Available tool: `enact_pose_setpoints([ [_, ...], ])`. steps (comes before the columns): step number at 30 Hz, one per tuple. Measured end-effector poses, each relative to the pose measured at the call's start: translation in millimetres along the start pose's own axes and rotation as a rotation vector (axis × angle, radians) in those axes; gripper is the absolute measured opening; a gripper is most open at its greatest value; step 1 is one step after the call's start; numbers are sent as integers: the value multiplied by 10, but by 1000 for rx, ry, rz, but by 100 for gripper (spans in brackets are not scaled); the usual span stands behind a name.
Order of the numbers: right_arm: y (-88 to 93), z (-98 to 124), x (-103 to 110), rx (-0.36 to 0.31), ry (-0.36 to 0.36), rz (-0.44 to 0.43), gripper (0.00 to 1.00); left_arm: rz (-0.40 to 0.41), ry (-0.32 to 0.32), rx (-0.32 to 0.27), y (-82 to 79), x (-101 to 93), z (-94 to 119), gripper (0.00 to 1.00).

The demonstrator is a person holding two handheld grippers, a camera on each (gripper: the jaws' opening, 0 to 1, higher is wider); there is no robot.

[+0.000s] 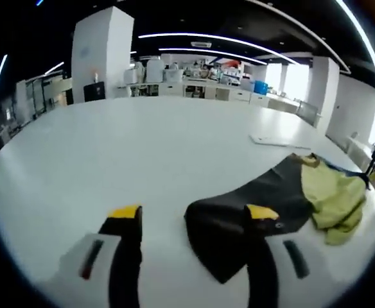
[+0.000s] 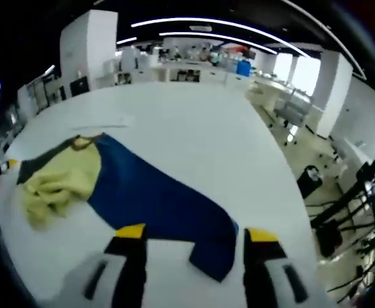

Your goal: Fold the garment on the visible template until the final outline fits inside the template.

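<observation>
Both grippers' fingers [image 1: 192,221] [image 2: 190,235] spread, grasping nothing; one garment [image 2: 155,202] on one white table [image 1: 142,147].

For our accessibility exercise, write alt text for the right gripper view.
A crumpled garment, its blue fabric leg stretching from a bunched yellow cloth section, lies on a large white table. The open right gripper has yellow-tipped black jaws straddling the leg's end.

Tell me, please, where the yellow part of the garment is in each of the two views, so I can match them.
Left gripper view: the yellow part lies at the right, on the table, past the black leg.
Right gripper view: the yellow part lies at the left, beside the blue leg.
Shared landmark: the white pillar at the upper left of both views.
</observation>
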State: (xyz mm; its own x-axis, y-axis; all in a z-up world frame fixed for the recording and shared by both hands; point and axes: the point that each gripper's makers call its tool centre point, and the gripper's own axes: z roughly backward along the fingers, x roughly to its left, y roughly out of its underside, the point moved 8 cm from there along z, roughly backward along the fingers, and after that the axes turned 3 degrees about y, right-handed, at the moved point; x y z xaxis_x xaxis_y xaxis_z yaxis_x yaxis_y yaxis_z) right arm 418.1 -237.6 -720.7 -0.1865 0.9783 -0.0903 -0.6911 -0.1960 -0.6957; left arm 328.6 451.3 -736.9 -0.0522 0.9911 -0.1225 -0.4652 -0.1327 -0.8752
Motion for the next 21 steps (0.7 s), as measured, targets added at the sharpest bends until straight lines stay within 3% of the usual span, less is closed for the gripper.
enact_pose_setpoints([
  [1, 2, 38, 67, -3, -21, 11, 63, -3, 19, -3, -21, 1, -66, 67],
  [6, 44, 117, 303, -20, -78, 35, 67, -32, 84, -11, -12, -209, 116, 74],
  [9, 117, 109, 479, -7, -147, 48, 73, -53, 134, -23, 10, -383, 205, 79],
  [18, 190, 125, 991, -23, -254, 90, 89, -94, 272, 9, 126, -785, 332, 91],
  [21, 200, 106, 1120, -27, -285, 105, 88, -104, 313, 28, 214, -918, 365, 94],
])
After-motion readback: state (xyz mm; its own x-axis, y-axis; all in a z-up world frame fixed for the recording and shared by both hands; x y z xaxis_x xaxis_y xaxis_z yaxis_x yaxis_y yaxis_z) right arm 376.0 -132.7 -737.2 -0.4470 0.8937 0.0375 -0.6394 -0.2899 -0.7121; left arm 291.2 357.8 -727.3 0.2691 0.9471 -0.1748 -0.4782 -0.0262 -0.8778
